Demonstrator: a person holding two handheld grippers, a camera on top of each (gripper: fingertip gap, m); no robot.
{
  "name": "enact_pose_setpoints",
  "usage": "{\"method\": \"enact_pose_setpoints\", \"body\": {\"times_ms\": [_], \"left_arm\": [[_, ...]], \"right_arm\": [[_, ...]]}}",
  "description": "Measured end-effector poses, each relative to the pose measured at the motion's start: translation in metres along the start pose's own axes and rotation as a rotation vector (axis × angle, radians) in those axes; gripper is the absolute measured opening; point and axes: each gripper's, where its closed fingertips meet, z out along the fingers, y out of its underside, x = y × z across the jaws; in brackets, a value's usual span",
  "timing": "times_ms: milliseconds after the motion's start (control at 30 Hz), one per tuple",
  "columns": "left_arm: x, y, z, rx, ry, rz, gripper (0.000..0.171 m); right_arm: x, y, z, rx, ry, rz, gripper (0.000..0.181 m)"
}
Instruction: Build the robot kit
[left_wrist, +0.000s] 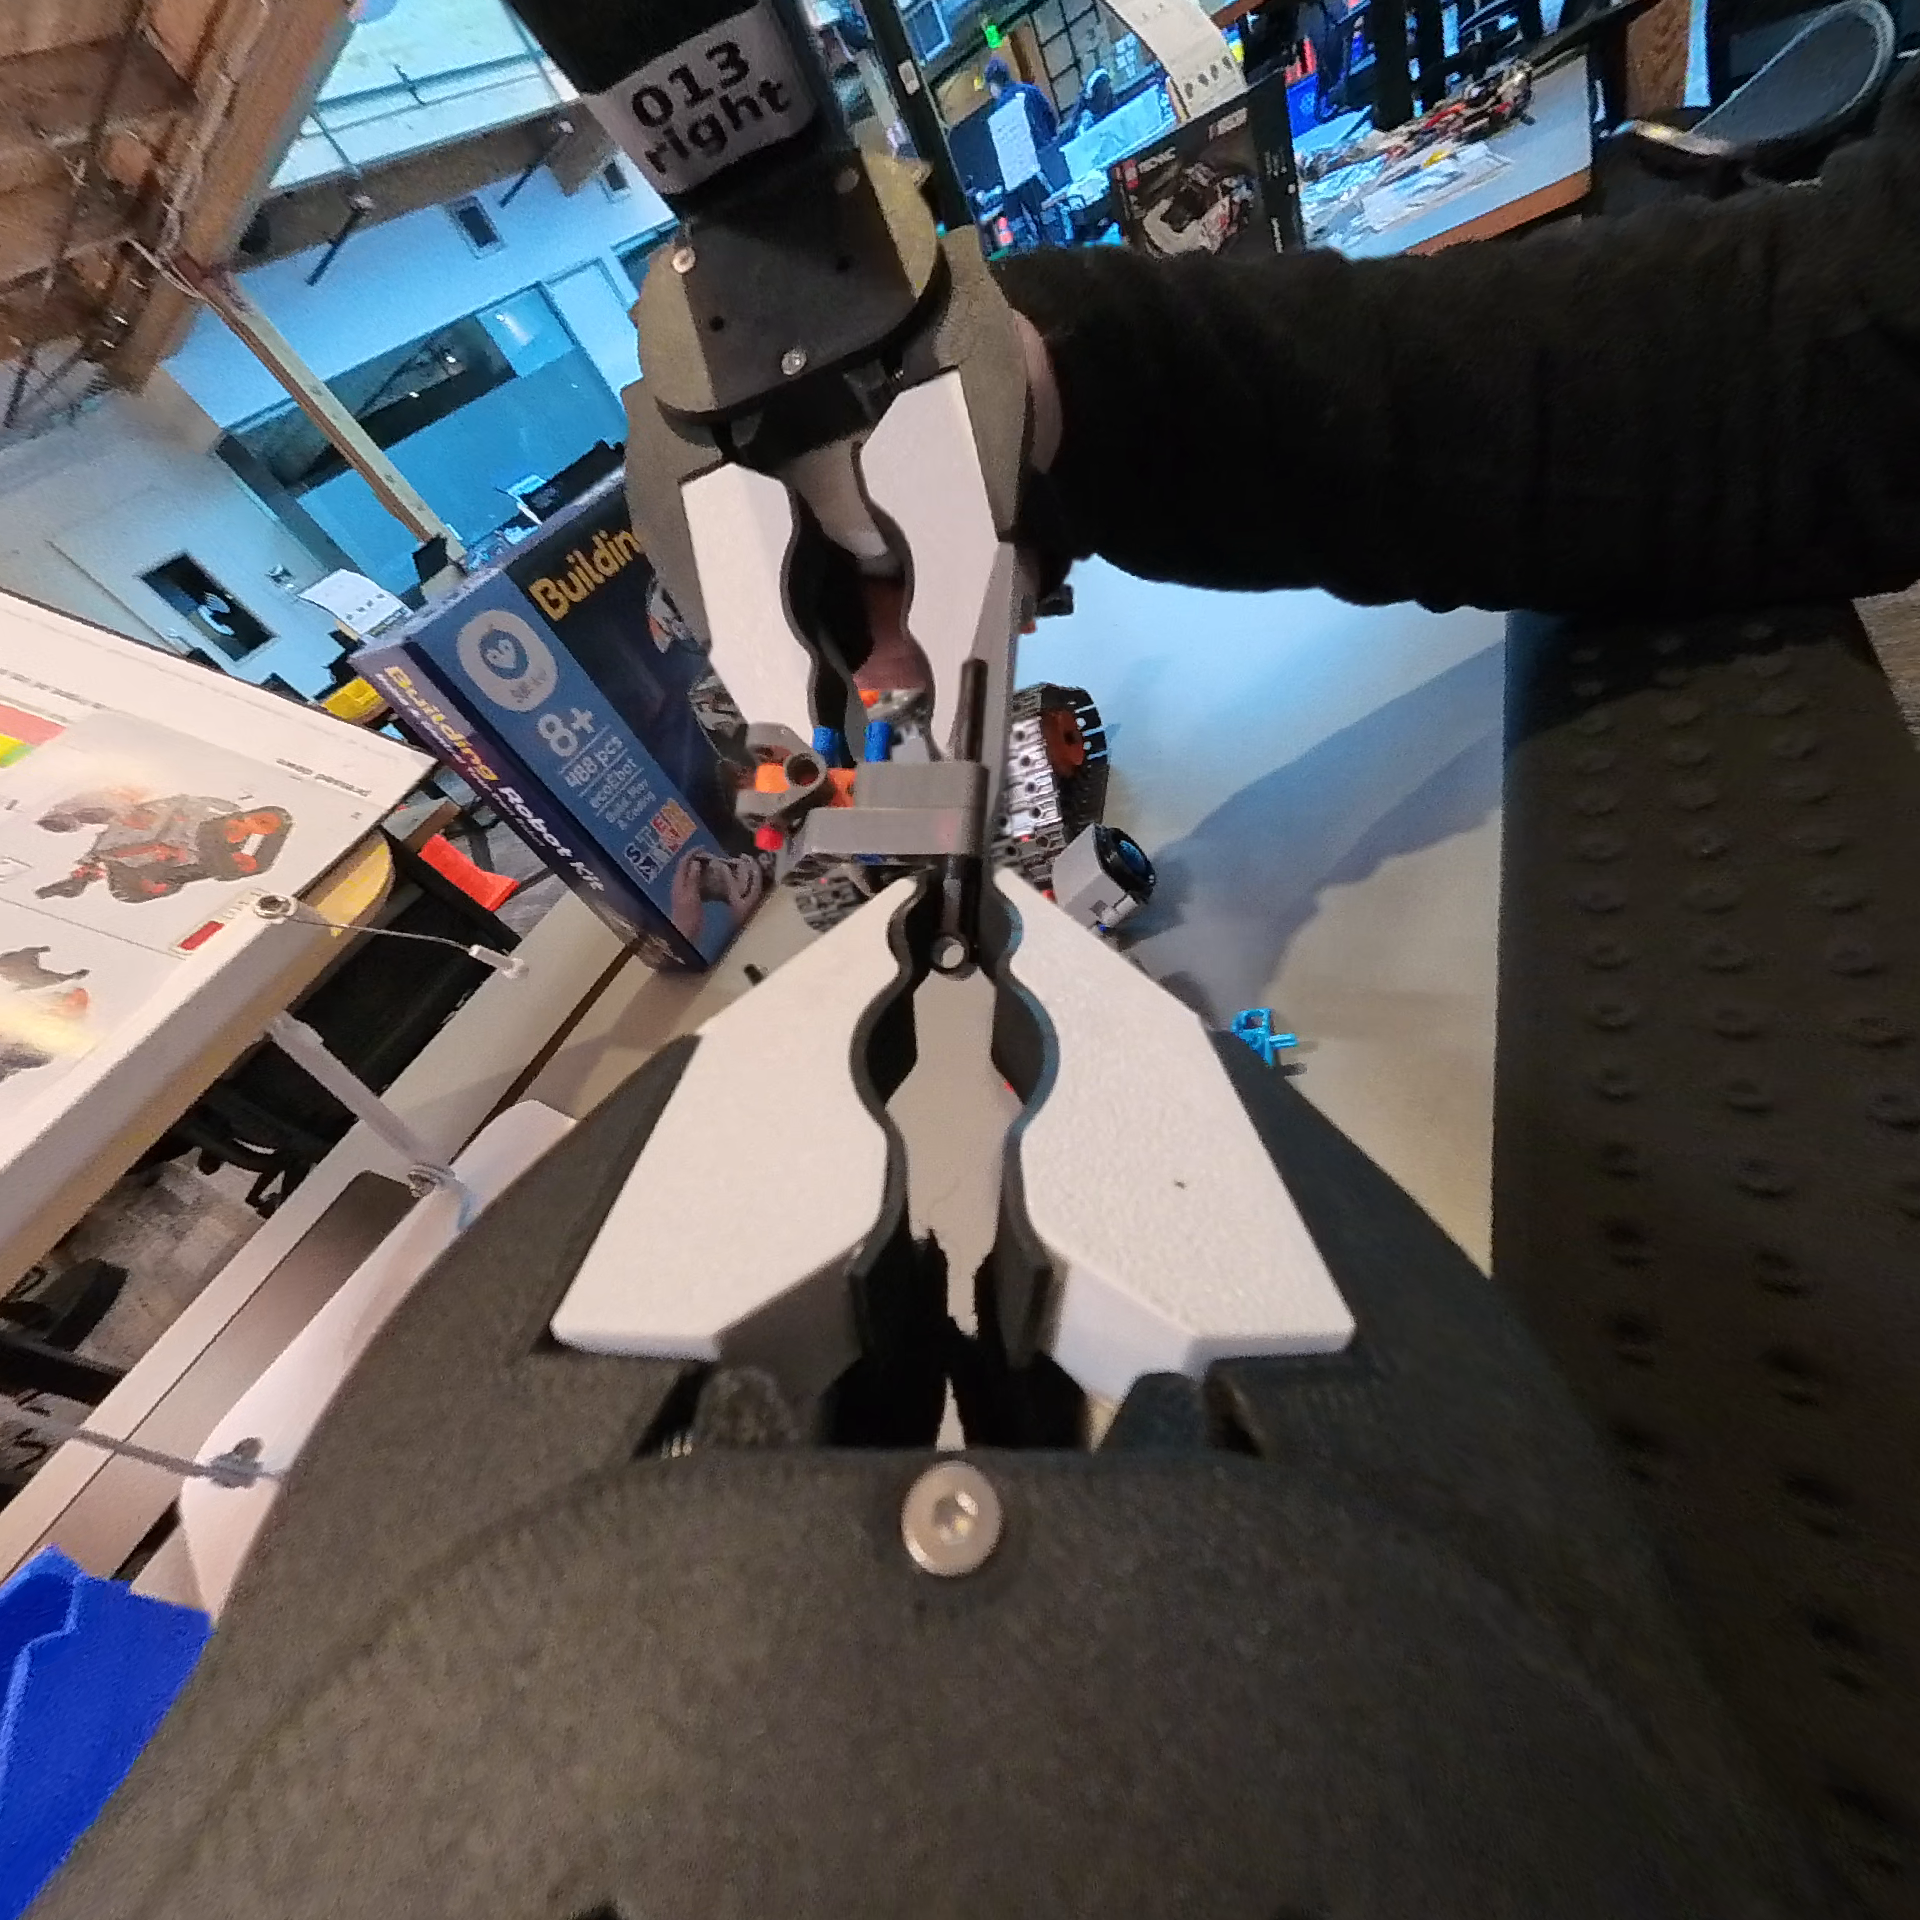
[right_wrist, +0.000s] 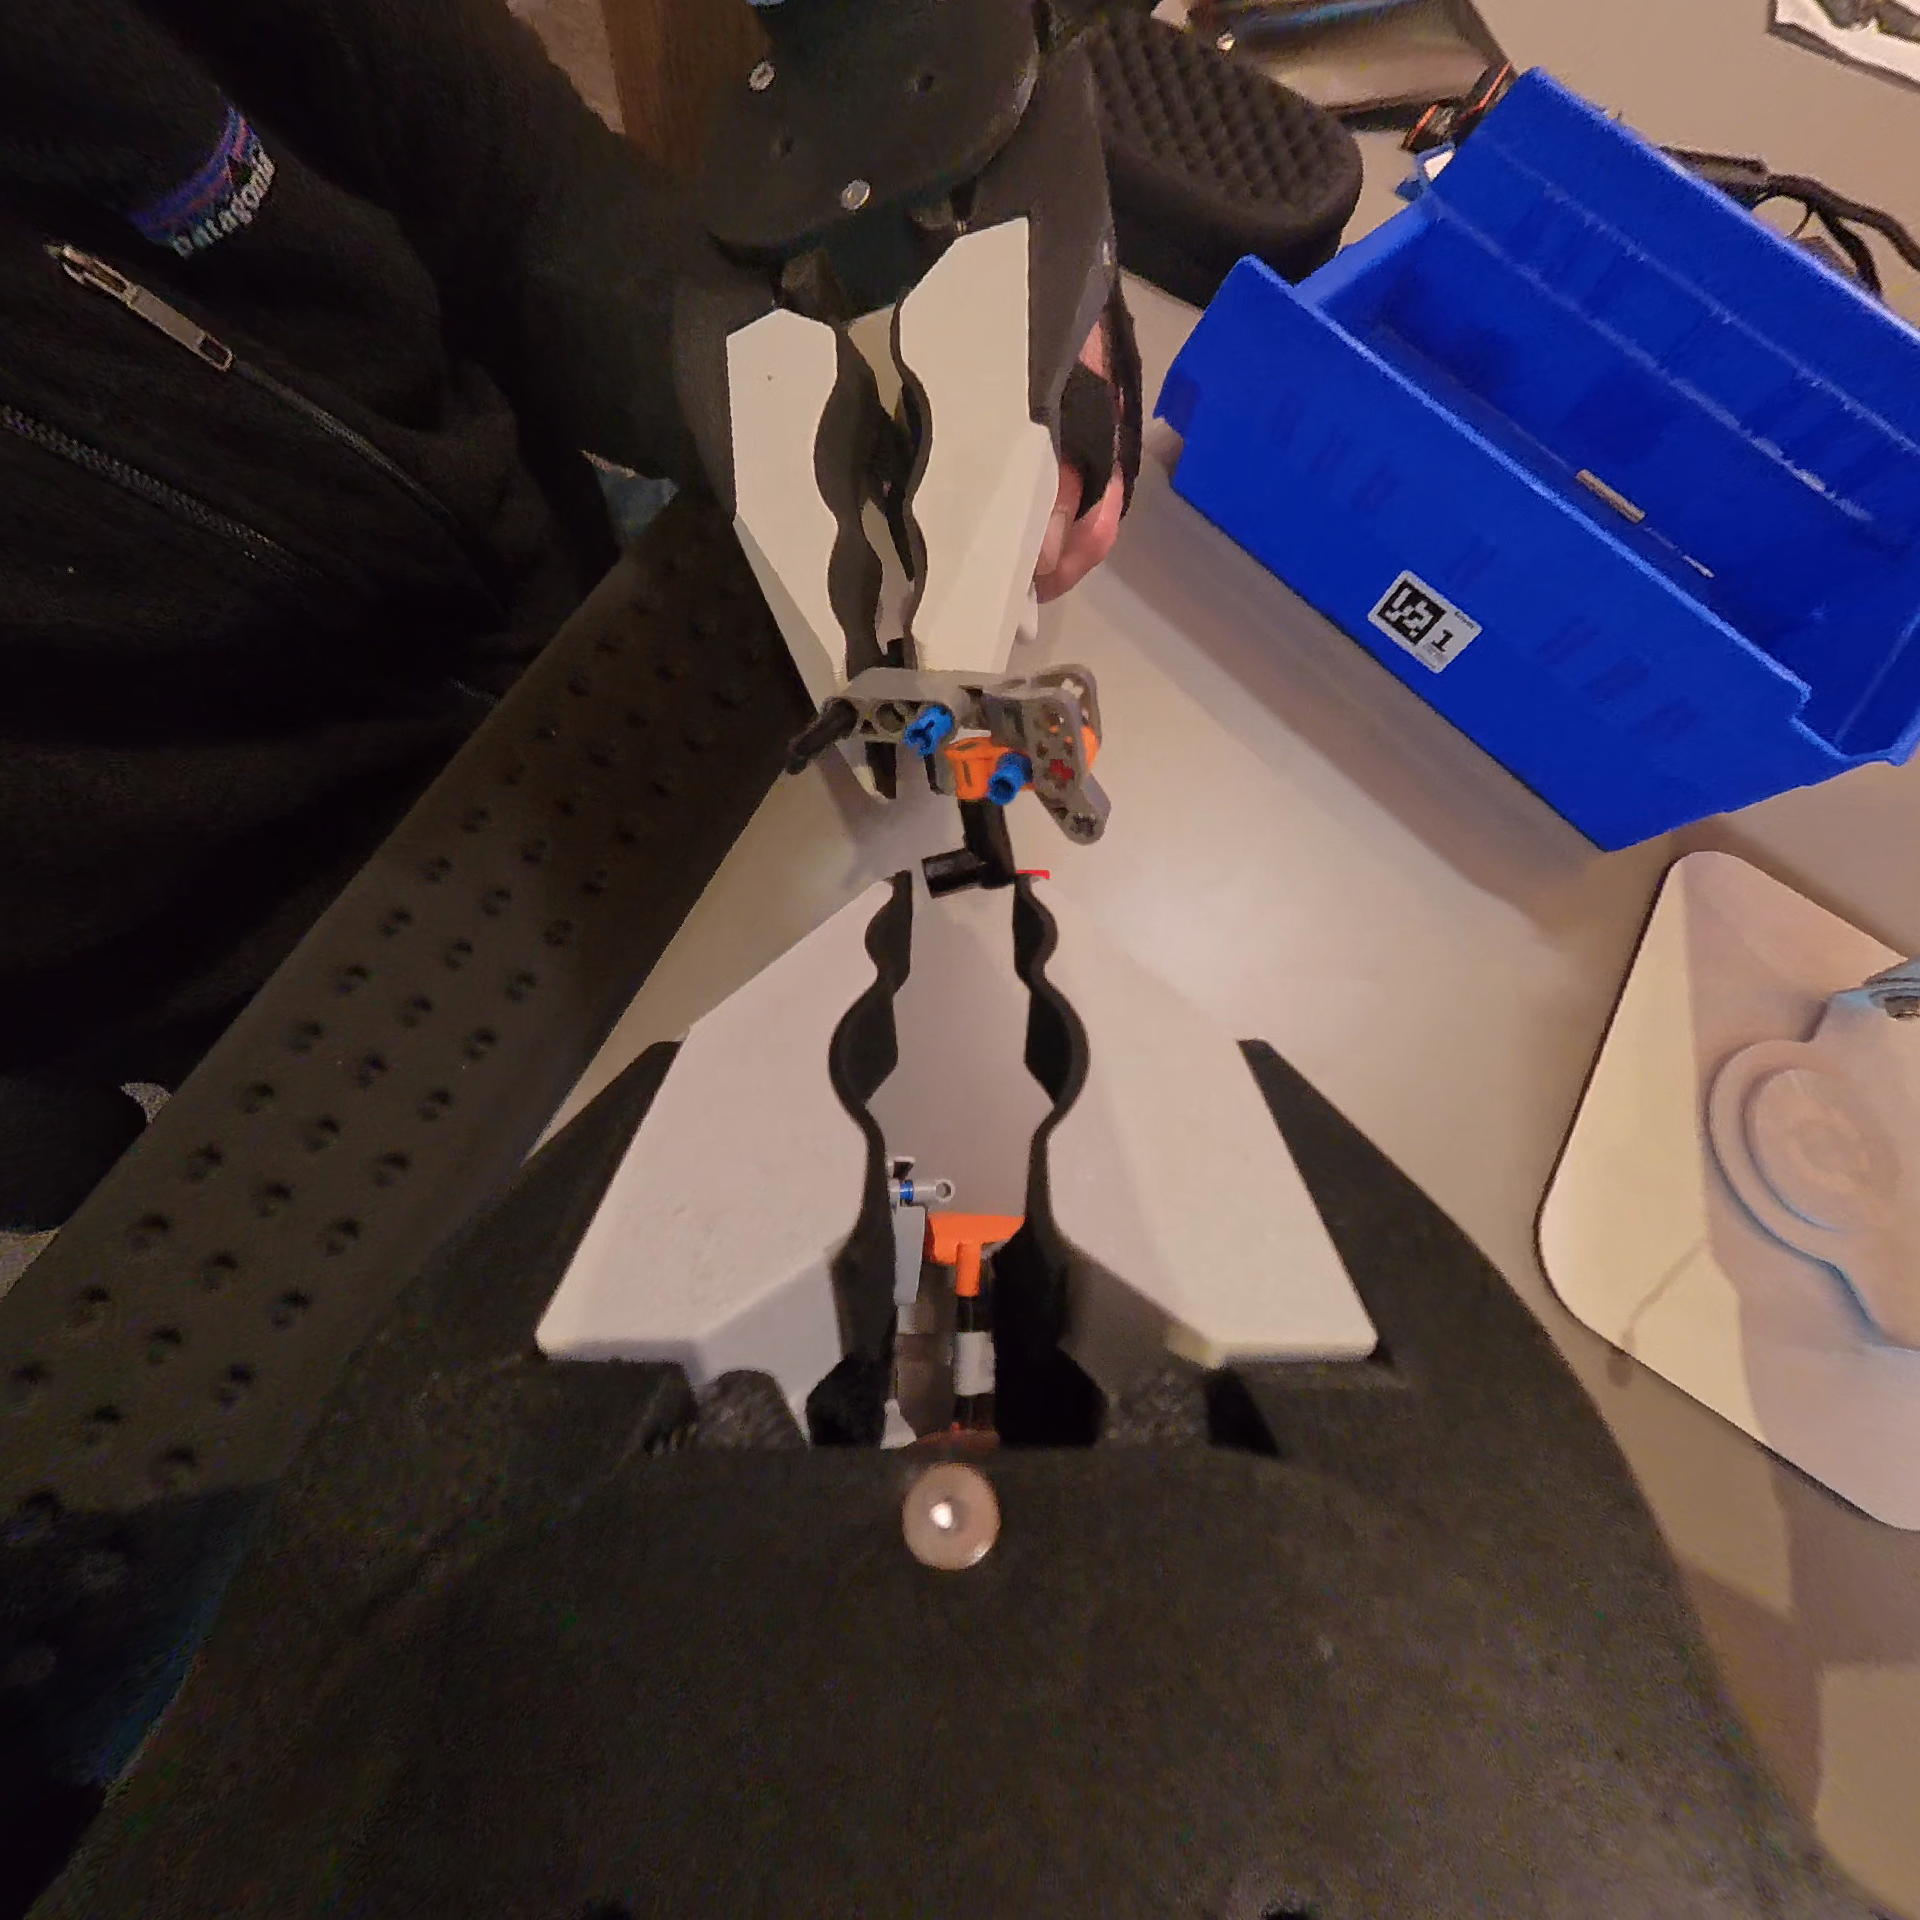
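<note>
The desk (right_wrist: 1299, 935) lies under both claws. A black dimpled mat (right_wrist: 416, 935) runs along the left of the right claw (right_wrist: 964, 883), and a blue bin (right_wrist: 1558, 436) sits ahead of that claw and to its right. The bin carries a small square-coded sticker (right_wrist: 1423, 621).

Ahead and to the left of the left claw (left_wrist: 954, 904) stands a blue printed kit box (left_wrist: 582, 769), with a pictured instruction sheet (left_wrist: 156, 831) farther left. A tracked model (left_wrist: 1049, 769) is just beyond the tips, and a white-and-blue module (left_wrist: 1107, 873) lies near it.

The two claws meet tip to tip. In the right wrist view the left claw is clamped on a grey, orange and blue brick assembly (right_wrist: 1039, 727), which is held clear of the desk. A black angled piece (right_wrist: 961, 868) hangs from that assembly and sits between the right claw's tips. The jaws there stand slightly apart, and I cannot tell whether they grip it. A white label (left_wrist: 707, 109) wraps the right claw's body. A loose blue pin (left_wrist: 1262, 1034) lies to the right of the left claw.
</note>
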Motion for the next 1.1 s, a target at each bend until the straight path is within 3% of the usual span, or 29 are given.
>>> {"method": "enact_pose_setpoints", "body": {"times_ms": [433, 600, 867, 1100], "left_arm": [[-0.022, -0.019, -0.012, 0.07, -0.138, 0.045, 0.006], [-0.026, -0.021, -0.014, 0.072, -0.173, 0.064, 0.006], [-0.022, -0.02, -0.011, 0.037, -0.193, 0.14, 0.006], [-0.023, -0.019, -0.011, 0.042, -0.196, 0.13, 0.006]], "right_arm": [[0.023, -0.023, -0.015, 0.091, 0.174, -0.024, 0.028], [0.02, -0.03, -0.013, 0.103, 0.173, -0.044, 0.03], [0.02, -0.036, -0.008, 0.123, 0.189, -0.061, 0.015], [0.023, -0.038, -0.01, 0.121, 0.225, -0.095, 0.014]]}}
